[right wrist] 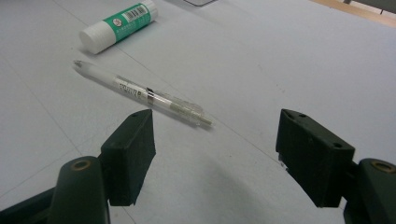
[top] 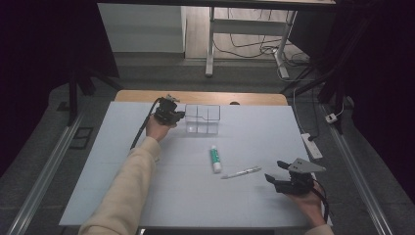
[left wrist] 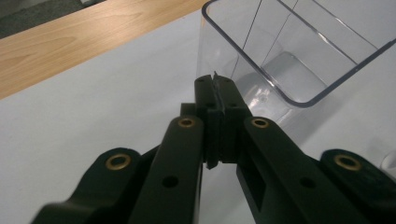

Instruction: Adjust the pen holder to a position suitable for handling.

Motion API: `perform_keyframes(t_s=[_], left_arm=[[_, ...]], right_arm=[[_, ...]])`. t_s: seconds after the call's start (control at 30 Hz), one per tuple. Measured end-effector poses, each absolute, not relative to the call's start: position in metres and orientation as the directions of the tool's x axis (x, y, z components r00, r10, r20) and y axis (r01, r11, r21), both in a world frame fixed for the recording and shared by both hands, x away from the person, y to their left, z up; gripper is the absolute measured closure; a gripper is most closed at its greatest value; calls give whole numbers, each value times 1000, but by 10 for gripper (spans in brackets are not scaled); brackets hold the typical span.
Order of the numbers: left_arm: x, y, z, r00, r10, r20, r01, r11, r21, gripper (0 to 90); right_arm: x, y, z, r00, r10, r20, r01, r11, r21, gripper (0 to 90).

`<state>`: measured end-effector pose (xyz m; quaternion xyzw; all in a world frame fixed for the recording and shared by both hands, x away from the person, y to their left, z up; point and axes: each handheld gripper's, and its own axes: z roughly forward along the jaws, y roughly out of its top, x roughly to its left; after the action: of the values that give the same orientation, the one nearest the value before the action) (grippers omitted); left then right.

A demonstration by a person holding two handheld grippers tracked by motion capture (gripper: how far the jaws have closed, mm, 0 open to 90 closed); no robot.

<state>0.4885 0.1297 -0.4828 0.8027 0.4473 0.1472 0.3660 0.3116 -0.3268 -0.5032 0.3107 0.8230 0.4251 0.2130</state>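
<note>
Near the bench's (top: 147, 196) far edge, the left gripper's (left wrist: 217, 81) fingers are clenched on the clear box's (top: 202, 119) thin wall, seen close in the left gripper view, while the right gripper (right wrist: 215, 140), fingers released, waits by the pen (right wrist: 140, 93) and glue stick (right wrist: 119, 25) mid-bench with bare room around.

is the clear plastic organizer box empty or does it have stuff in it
Empty: the clear box shows bare compartments, while the glue stick and pen lie outside on the table.

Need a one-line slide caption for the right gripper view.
Open right gripper faces a clear pen lying on the white table, glue stick beyond.
</note>
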Motion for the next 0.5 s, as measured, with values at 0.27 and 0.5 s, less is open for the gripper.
perform_keyframes(t_s=[0.27, 0.5], left_arm=[[490, 119, -483, 570, 816, -95, 603, -337, 723, 890], [491, 114, -483, 576, 811, -101, 602, -338, 723, 890]], right_arm=[[311, -327, -503, -716, 693, -89, 330, 448, 831, 277], [312, -327, -504, -716, 692, -88, 331, 448, 830, 278]])
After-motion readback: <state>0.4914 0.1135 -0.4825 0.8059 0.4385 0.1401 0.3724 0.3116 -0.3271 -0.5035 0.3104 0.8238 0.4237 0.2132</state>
